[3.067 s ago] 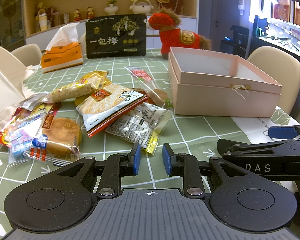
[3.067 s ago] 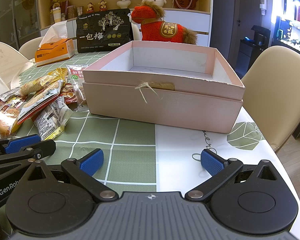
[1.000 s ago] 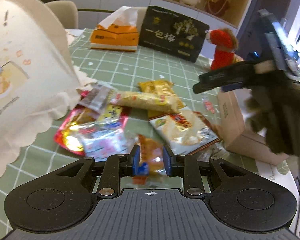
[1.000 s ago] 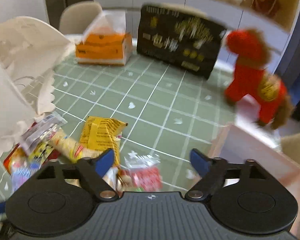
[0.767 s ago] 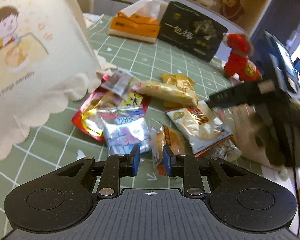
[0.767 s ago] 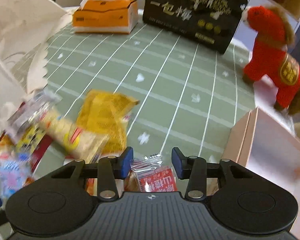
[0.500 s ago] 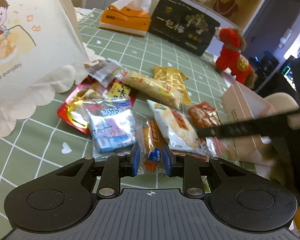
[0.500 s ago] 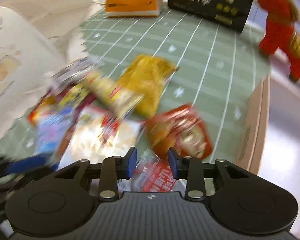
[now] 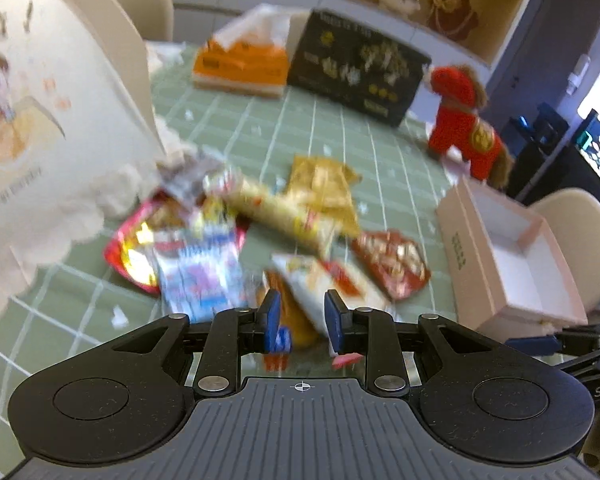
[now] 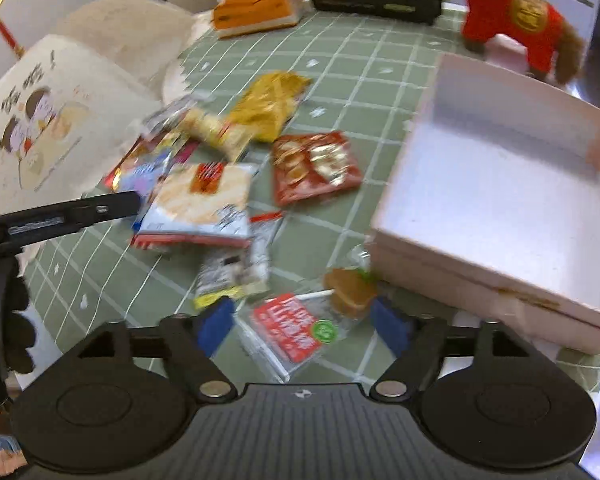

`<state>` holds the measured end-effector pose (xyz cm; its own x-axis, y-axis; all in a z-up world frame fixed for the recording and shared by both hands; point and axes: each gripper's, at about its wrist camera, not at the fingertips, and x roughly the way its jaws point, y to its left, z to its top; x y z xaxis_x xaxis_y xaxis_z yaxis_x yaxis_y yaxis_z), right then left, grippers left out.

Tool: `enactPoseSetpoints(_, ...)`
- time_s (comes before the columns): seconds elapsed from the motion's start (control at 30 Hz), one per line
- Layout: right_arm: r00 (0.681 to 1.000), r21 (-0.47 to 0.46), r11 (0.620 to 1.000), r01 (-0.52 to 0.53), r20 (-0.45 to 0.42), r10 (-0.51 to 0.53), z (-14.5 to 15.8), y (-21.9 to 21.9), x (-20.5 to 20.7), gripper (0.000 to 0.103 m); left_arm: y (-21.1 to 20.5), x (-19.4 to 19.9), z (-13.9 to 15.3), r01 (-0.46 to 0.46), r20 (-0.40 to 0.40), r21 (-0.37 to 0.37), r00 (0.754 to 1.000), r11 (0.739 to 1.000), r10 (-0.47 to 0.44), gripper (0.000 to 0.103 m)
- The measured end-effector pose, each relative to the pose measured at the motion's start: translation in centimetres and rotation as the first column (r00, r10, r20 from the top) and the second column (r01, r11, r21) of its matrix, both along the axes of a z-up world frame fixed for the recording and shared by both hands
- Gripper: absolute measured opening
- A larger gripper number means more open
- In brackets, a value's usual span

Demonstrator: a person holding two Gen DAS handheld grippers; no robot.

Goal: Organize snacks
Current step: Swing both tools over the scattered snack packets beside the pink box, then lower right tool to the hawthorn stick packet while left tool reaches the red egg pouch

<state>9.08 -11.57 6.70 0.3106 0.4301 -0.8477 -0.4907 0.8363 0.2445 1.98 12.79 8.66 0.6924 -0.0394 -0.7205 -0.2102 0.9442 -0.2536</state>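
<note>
My pink box (image 10: 500,168), right of frame, holds nothing; snack packets (image 10: 204,196) remain scattered at centre. Right gripper (image 10: 304,320) is opening, the red-label packet (image 10: 296,332) lying unpressed between its jaws. Left gripper (image 9: 302,316) grips an orange pastry packet (image 9: 292,320).

Right claw (image 10: 304,322) opening; left claw (image 9: 302,316) seemingly clamped.

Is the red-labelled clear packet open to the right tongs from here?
Probably yes. The red-labelled clear packet lies flat between the opening right tongs, uncovered; only the pink box crowds its right side.
</note>
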Motion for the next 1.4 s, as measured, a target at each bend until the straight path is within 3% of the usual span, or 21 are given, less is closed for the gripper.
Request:
enactPoseSetpoints(0.1, 0.995, 0.005, 1.0, 0.001, 0.098, -0.001, 0.7, 0.0, 0.5, 0.083, -0.8, 0.8, 1.9, 0.007, 0.045, 0.04, 0.999, 0.999, -0.009, 0.028)
enactPoseSetpoints(0.23, 0.982, -0.131, 0.99, 0.051, 0.186, -0.026, -0.3, 0.7, 0.5, 0.082, -3.3, 5.4, 2.6, 0.186, 0.02, 0.067, 0.982, 0.98, -0.188, 0.028)
enactPoseSetpoints(0.37, 0.985, -0.098, 0.992, 0.073, 0.166, -0.056, -0.2, -2.3, -1.1, 0.082, -5.1, 11.0, 0.5, 0.265, 0.002, 0.093, 0.964, 0.96, -0.266, 0.029)
enactPoseSetpoints(0.53, 0.95, -0.084, 0.961, 0.265, 0.193, -0.245, 0.8, -9.3, -2.2, 0.082, -6.2, 16.1, -3.5, 0.277, -0.069, 0.087, 0.96, 0.957, -0.272, 0.028)
enactPoseSetpoints(0.63, 0.918, -0.049, 0.929, 0.367, 0.178, -0.353, 0.9, -12.8, -1.3, 0.081, -7.0, 15.4, -4.4, 0.299, -0.092, 0.056, 0.952, 0.953, -0.293, 0.028)
enactPoseSetpoints(0.7, 0.915, -0.014, 0.925, 0.379, 0.155, -0.373, 0.5, -13.8, -0.4, 0.073, -7.8, 14.4, -4.5, 0.338, -0.109, 0.04, 0.937, 0.94, -0.332, 0.028)
enactPoseSetpoints(0.87, 0.94, 0.002, 0.948, 0.318, 0.133, -0.316, -0.7, -12.2, 2.7, 0.05, -9.8, 10.6, -5.0, 0.446, -0.154, -0.001, 0.884, 0.895, -0.441, 0.028)
enactPoseSetpoints(0.97, 0.952, -0.025, 0.962, 0.273, 0.151, -0.267, -1.4, -10.0, 4.0, 0.049, -10.4, 8.7, -5.2, 0.474, -0.176, -0.024, 0.865, 0.88, -0.471, 0.028)
enactPoseSetpoints(1.07, 0.962, -0.019, 0.975, 0.22, 0.169, -0.214, -0.8, -8.8, 3.8, 0.049, -9.8, 8.2, -3.8, 0.448, -0.119, -0.014, 0.887, 0.894, -0.446, 0.028)
enactPoseSetpoints(1.13, 0.966, -0.009, 0.983, 0.185, 0.185, -0.18, -0.4, -8.2, 2.9, 0.054, -8.5, 9.1, -3.0, 0.376, -0.087, -0.007, 0.923, 0.926, -0.375, 0.028)
enactPoseSetpoints(1.2, 0.966, -0.023, 0.985, 0.169, 0.203, -0.161, -0.4, -7.8, 1.4, 0.066, -7.4, 10.6, -2.8, 0.306, -0.076, 0.009, 0.949, 0.952, -0.305, 0.028)
enactPoseSetpoints(1.23, 0.963, -0.032, 0.985, 0.168, 0.217, -0.157, -0.3, -7.9, 1.0, 0.066, -6.8, 11.5, -2.9, 0.271, -0.075, 0.022, 0.96, 0.962, -0.268, 0.028)
enactPoseSetpoints(1.3, 0.941, -0.055, 0.975, 0.214, 0.279, -0.191, 0.0, -8.6, -0.3, 0.066, -5.9, 13.0, -3.6, 0.232, -0.088, 0.037, 0.97, 0.972, -0.228, 0.028)
enactPoseSetpoints(1.4, 0.89, -0.003, 0.939, 0.344, 0.321, -0.325, 1.1, -11.7, -0.7, 0.071, -5.2, 14.5, -4.8, 0.216, -0.116, 0.055, 0.971, 0.975, -0.209, 0.028)
